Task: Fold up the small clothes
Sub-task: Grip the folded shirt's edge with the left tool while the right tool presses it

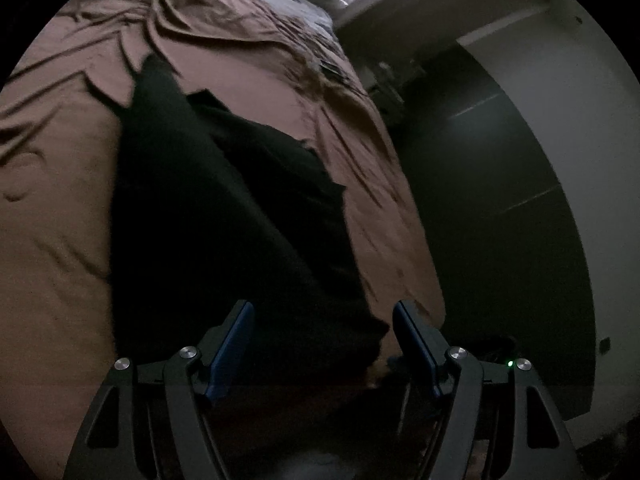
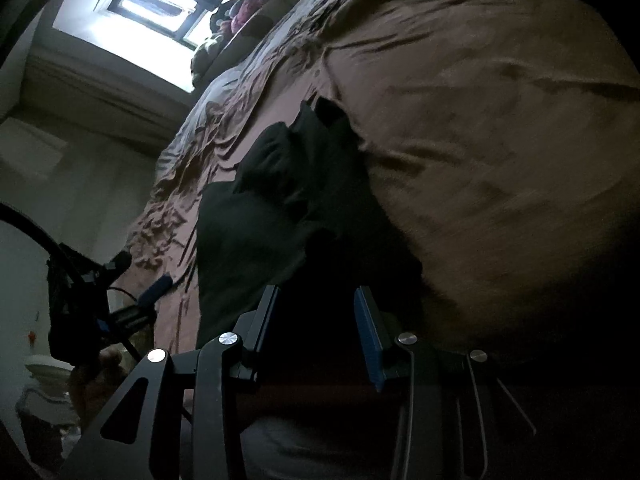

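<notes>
Because we fold on the brown bed [image 1: 60, 200], the black garment [image 1: 180, 220] lies near its edge; our left gripper [image 1: 323, 312] gapes empty, our right gripper [image 2: 316, 296] half-open, grip unclear.

This is a bedroom in a home. A wide bed with a wrinkled brown bedsheet [image 1: 248, 92] fills most of both views. Soft toys [image 2: 244, 8] sit in a row at its far end, under a bright window [image 2: 156, 4]. Pale walls [image 1: 576, 128] surround the dim room.
</notes>
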`<state>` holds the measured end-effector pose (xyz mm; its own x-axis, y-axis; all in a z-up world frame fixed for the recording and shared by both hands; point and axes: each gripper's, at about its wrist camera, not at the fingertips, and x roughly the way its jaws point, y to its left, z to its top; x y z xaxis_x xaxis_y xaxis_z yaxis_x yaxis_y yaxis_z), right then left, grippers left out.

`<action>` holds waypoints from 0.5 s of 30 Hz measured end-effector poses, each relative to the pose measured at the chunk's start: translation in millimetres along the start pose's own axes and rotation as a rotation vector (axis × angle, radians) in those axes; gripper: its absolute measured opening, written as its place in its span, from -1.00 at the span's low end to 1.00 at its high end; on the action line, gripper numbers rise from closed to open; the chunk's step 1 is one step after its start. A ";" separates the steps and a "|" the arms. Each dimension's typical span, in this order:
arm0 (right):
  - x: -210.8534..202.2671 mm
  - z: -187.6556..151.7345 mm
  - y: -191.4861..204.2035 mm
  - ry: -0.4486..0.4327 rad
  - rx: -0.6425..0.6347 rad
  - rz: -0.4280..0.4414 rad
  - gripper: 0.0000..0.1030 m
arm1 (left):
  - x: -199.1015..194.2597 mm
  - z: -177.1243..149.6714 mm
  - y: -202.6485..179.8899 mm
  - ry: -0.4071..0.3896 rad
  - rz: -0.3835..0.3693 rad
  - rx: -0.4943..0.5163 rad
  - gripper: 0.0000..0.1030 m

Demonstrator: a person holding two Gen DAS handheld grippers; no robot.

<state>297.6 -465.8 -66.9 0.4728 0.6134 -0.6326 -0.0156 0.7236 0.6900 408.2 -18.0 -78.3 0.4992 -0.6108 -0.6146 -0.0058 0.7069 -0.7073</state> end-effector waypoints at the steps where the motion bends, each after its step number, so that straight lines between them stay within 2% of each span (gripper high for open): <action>1: 2.1 1.6 -2.1 0.006 0.008 0.005 -0.31 | -3.7 1.6 3.5 -0.001 0.011 -0.003 0.41; 6: 3.8 13.0 -7.9 0.009 0.030 0.048 -0.31 | -28.3 0.8 23.5 -0.011 0.083 0.013 0.41; 10: 11.9 25.0 -17.5 0.037 0.058 0.071 -0.30 | -41.5 -4.2 46.6 -0.007 0.113 -0.018 0.41; 11: 15.2 27.2 -21.6 0.047 0.069 0.073 -0.23 | -44.0 -6.8 52.6 -0.002 0.119 -0.023 0.41; 12: 18.1 26.5 -23.7 0.054 0.079 0.072 0.03 | -43.4 -9.4 58.9 0.007 0.127 -0.030 0.41; 14: 24.8 26.9 -28.8 0.065 0.101 0.078 0.29 | -35.5 -11.6 66.8 0.028 0.133 -0.045 0.41; 15: 30.0 27.1 -28.4 0.072 0.108 0.083 0.29 | -31.3 -14.2 71.6 0.043 0.133 -0.052 0.41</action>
<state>336.2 -476.5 -95.9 0.4091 0.6937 -0.5928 0.0449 0.6336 0.7724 379.9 46.7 -114.7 0.4537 -0.5284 -0.7176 -0.1146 0.7640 -0.6350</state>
